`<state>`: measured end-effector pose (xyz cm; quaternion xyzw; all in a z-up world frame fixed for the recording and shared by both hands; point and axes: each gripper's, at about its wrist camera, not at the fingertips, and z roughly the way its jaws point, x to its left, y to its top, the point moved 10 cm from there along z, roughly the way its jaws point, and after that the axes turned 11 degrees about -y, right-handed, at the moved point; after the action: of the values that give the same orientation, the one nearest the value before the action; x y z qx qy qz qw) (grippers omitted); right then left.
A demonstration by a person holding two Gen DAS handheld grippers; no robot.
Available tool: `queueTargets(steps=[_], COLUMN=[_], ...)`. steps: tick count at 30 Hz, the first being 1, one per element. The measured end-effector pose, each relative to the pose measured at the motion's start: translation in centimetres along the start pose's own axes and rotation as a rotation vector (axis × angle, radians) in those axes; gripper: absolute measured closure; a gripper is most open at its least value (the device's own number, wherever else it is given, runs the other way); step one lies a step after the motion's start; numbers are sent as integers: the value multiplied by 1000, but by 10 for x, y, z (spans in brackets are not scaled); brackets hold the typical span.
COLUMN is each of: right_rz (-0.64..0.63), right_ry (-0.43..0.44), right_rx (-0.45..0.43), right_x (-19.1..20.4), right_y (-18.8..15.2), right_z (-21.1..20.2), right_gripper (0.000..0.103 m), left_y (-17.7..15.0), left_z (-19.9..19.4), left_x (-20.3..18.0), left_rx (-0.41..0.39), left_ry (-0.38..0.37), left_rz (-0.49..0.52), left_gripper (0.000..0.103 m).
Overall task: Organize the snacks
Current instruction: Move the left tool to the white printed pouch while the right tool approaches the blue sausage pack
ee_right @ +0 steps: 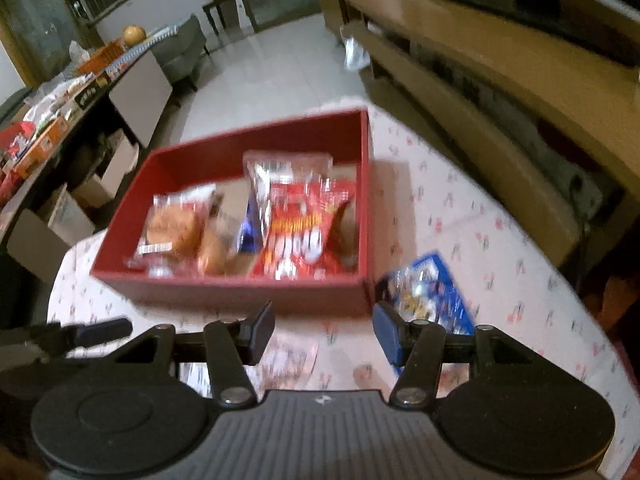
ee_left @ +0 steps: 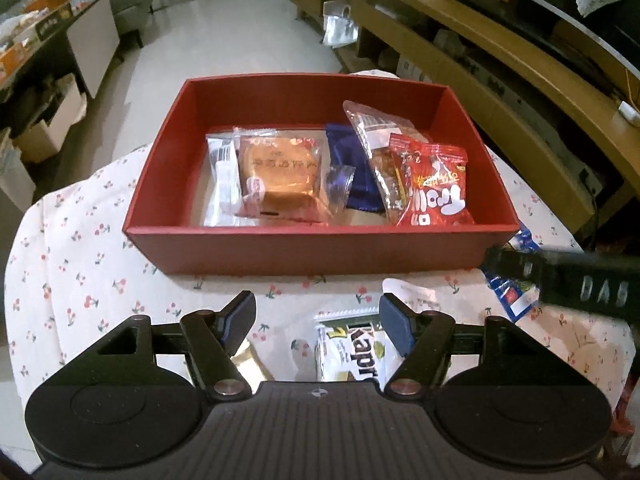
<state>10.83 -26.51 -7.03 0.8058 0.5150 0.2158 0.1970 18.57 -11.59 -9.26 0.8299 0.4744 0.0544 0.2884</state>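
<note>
A red box point(ee_left: 304, 250) stands on the cherry-print tablecloth point(ee_left: 80, 264) and holds several snacks: an orange cake pack point(ee_left: 276, 172), a blue pouch point(ee_left: 352, 172), a red candy bag point(ee_left: 434, 188). My left gripper point(ee_left: 318, 320) is open and empty, in front of the box, above a white-green Kapri packet point(ee_left: 352, 350). My right gripper point(ee_right: 324, 330) is open and empty, near the box's front right corner point(ee_right: 360, 292). A blue snack bag point(ee_right: 428, 292) lies beside the box by the right finger; it also shows in the left wrist view point(ee_left: 510, 288).
A wooden TV cabinet point(ee_left: 500, 64) runs along the right. A dark table with clutter point(ee_left: 36, 40) stands at the left. A gold wrapper point(ee_left: 248, 360) and a white packet point(ee_left: 412, 294) lie on the cloth near the left gripper. Tiled floor lies beyond.
</note>
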Motion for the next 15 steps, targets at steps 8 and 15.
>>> queueTargets(steps=[8, 15], right_rz=[-7, 40], right_ry=[13, -64], right_rx=[75, 34], right_x=[11, -24], right_y=[-19, -4], right_z=[11, 8], right_gripper=[41, 41], left_y=[-4, -8], left_z=[-8, 1], left_x=[10, -16], left_rx=[-2, 27], left_ry=[-5, -67], left_rz=[-32, 0], left_gripper=[28, 28])
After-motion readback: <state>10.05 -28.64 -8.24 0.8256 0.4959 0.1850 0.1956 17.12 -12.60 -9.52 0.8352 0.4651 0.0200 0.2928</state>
